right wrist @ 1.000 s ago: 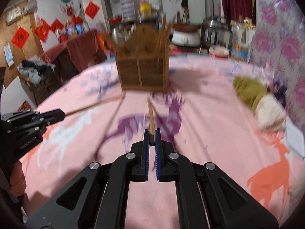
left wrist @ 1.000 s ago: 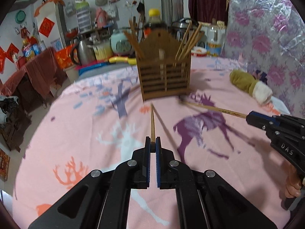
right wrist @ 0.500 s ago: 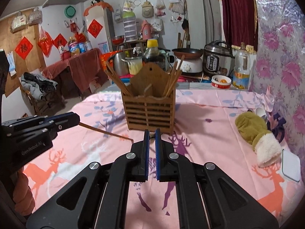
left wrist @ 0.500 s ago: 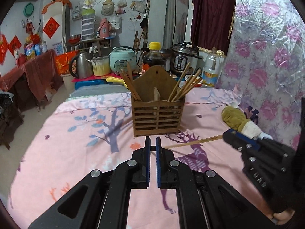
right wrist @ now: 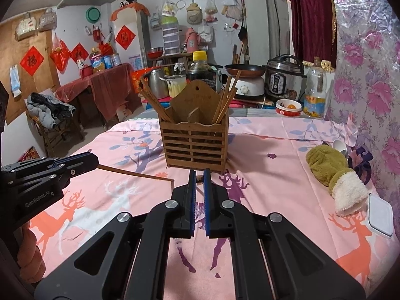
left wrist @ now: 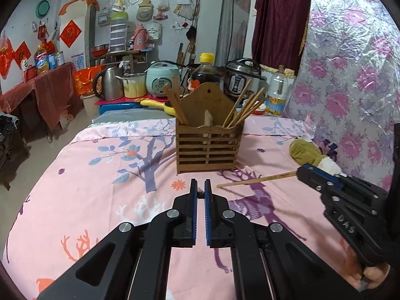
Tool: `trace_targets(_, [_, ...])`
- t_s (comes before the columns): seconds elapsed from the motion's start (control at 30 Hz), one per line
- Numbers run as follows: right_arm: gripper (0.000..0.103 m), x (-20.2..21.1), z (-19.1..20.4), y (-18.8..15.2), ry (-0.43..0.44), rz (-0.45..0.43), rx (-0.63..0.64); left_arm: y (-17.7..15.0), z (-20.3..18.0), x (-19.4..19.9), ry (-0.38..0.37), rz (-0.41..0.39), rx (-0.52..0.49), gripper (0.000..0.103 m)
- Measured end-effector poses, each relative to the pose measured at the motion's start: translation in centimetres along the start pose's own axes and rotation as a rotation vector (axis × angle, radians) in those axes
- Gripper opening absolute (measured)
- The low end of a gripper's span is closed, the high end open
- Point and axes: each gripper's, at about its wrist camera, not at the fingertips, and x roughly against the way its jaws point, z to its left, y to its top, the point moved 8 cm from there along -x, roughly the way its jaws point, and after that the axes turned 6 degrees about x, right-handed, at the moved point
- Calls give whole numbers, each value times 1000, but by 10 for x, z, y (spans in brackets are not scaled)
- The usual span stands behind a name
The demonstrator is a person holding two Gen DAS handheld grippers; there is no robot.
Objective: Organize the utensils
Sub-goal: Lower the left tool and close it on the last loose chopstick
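Note:
A slatted wooden utensil holder [left wrist: 208, 147] [right wrist: 195, 145] stands upright on the pink deer-print cloth, with several chopsticks leaning in its left and right compartments. My left gripper [left wrist: 200, 183] is shut on a chopstick, of which only a stub end [left wrist: 200, 189] shows between the pads. In the right wrist view the left gripper [right wrist: 92, 161] holds that chopstick [right wrist: 135, 175] above the cloth, tip pointing right. My right gripper [right wrist: 199, 176] is shut on another chopstick. In the left wrist view the right gripper [left wrist: 301, 171] holds it [left wrist: 257, 180] with the tip pointing left. Both grippers hover a short way in front of the holder.
A green mitten with a white cuff [right wrist: 332, 167] [left wrist: 307, 153] lies on the cloth to the right, with a flat white box [right wrist: 380, 215] nearer the edge. A dark sauce bottle [right wrist: 201, 71], cookers and a kettle crowd behind the holder. A floral-covered wall [left wrist: 350, 87] runs along the right.
Both grippers have risen and tipped up toward level, lifting their chopsticks off the cloth. The holder now sits lower in both views. Both jaws stayed shut.

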Motion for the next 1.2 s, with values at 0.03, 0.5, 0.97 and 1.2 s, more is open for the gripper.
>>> trace_targets(0.03, [6,-1,0,-1,0,2,2,-3,3,-5,5,9,7,6])
trace_targets(0.5, [6,16,-13,14,1,-54,-38,13,-10,1,-9,25,-62,5])
trace_targets(0.97, [7,12,-21,9,8,-33,-68,-100,35,-38,39,308,-84,47])
trace_targets(1.2, [7,9,-27,5,10,-22,-94,-126,26,-43,32,387,-140,47])
